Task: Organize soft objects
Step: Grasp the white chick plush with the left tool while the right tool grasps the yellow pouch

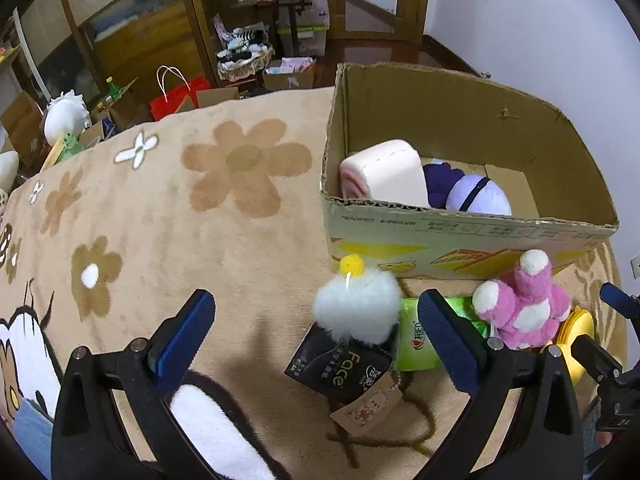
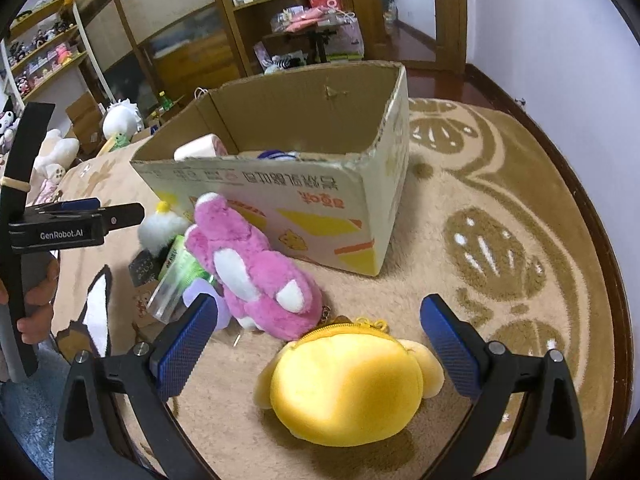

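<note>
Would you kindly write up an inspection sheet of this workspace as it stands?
Surface: beige flower-print rug.
Job's things: cardboard box holds a pink-and-white roll cushion and a purple plush; outside it lie a pink plush, a white pompom and a yellow plush pouch.
Clutter: green packet, black packet.
Grippers: left hand-held gripper open over the packets; right hand-held gripper open around the pouch.
Cables: nothing seen.
Surroundings: wooden shelves, red bag.
</note>
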The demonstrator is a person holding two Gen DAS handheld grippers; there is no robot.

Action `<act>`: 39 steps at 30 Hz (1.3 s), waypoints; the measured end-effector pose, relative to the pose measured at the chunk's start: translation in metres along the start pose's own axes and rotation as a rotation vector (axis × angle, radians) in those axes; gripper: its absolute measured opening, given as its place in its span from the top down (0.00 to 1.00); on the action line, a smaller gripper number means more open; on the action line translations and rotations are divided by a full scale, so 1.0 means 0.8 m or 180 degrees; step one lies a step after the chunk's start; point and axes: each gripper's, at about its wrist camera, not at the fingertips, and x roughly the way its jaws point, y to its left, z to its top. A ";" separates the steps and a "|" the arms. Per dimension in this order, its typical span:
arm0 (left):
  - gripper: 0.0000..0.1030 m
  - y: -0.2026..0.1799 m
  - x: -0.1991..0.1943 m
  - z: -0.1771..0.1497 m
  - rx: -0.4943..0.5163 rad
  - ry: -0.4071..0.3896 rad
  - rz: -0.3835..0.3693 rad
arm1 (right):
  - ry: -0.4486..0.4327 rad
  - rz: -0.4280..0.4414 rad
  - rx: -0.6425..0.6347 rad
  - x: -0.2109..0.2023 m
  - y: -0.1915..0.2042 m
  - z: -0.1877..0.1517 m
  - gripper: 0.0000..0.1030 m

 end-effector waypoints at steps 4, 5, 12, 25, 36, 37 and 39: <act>0.02 -0.008 0.010 -0.002 0.0079 0.0033 0.0048 | 0.0089 -0.0024 0.0030 0.007 -0.002 -0.003 0.00; 0.02 -0.009 0.012 -0.002 0.0094 0.0045 0.0052 | 0.0117 -0.0020 0.0027 0.009 -0.001 -0.004 0.00; 0.03 -0.014 0.031 -0.005 0.0144 0.0204 0.0097 | 0.0304 -0.0017 0.0059 0.025 -0.003 -0.013 0.00; 0.04 -0.011 0.058 -0.001 0.0079 0.0315 0.0097 | 0.0514 -0.0111 0.0138 0.048 -0.015 -0.017 0.00; 0.31 -0.004 0.080 0.001 -0.0082 0.0517 -0.0120 | 0.0621 -0.0153 0.0119 0.061 -0.014 -0.019 0.00; 0.35 -0.006 0.080 0.000 -0.0075 0.0530 -0.0126 | 0.0629 -0.0160 0.0110 0.062 -0.014 -0.018 0.00; 0.39 -0.010 0.081 0.000 -0.0026 0.0517 -0.0134 | 0.0642 -0.0182 0.0072 0.064 -0.012 -0.019 0.00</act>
